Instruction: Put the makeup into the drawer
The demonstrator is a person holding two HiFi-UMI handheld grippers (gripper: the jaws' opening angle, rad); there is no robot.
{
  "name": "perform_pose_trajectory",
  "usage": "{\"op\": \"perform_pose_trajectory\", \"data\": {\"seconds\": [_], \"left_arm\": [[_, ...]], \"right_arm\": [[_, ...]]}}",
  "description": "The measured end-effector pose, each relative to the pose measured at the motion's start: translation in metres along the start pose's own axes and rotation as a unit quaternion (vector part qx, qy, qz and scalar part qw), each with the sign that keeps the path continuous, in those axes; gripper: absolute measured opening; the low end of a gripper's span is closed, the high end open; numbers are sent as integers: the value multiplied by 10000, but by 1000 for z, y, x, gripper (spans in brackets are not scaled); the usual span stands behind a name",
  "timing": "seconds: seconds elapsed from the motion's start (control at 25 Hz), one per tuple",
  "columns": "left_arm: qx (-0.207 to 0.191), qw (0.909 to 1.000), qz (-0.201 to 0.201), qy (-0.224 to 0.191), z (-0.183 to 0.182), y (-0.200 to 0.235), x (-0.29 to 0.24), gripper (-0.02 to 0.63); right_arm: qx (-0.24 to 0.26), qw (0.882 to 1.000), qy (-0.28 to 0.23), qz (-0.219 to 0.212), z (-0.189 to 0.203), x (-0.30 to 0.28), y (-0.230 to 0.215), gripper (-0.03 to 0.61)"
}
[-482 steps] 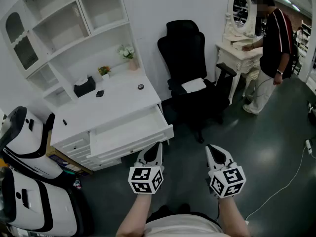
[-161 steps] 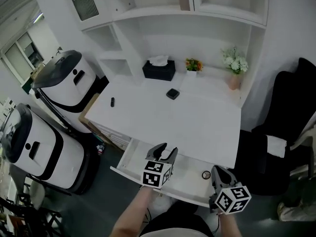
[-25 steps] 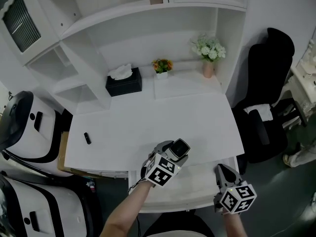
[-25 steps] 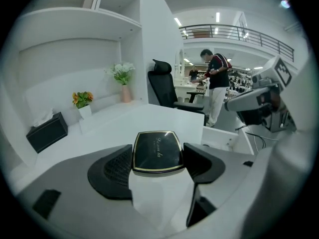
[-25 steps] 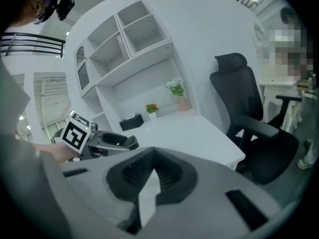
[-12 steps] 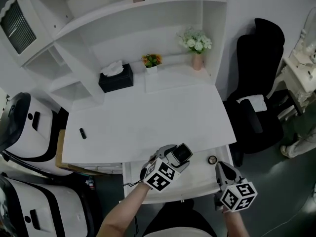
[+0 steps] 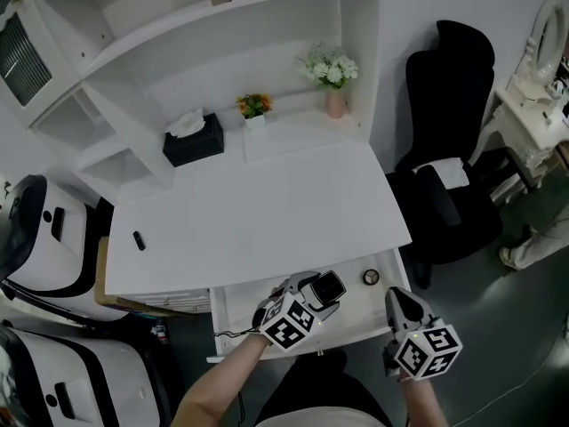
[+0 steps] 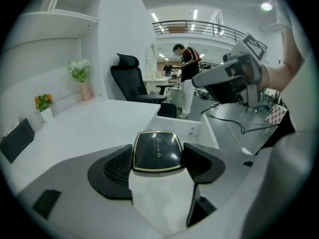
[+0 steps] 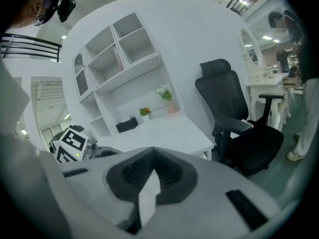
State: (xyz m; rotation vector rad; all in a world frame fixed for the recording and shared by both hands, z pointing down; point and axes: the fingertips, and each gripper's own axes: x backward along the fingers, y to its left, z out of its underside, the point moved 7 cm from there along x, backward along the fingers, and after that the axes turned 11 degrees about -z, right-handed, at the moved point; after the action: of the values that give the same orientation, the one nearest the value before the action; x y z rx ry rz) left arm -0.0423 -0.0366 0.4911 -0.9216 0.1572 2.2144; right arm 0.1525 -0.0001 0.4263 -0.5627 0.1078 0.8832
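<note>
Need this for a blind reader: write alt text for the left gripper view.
The left gripper grips a black, gold-rimmed compact by a white desk's open drawer. The right gripper hovers at upper right; a black chair stands behind.

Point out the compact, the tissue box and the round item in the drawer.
compact (image 8: 156,152), left gripper view, lid centre
tissue box (image 7: 196,146), head view, black front side
round item (image 7: 371,277), head view, its middle

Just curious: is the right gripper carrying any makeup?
No, the right gripper has its fingers pressed together with nothing between them.
</note>
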Motion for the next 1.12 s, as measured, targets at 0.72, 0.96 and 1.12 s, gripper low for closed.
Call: {"op": "perform_pose_trajectory", "data": {"seconds": [0.72,0.96,1.12], "left_arm": [[-622,9947,682,457,39,-21,-59,322],[-823,9912,838,616,53,-19,-81,322],[-906,9892,938,666,57,-17,-93,322]], "right_arm": [[-228,9994,199,145,21,-1,-9,3],[-304,9990,245,230,24,-6,-13,3],[-356,9985,280,298,25,-9,-16,3]]}}
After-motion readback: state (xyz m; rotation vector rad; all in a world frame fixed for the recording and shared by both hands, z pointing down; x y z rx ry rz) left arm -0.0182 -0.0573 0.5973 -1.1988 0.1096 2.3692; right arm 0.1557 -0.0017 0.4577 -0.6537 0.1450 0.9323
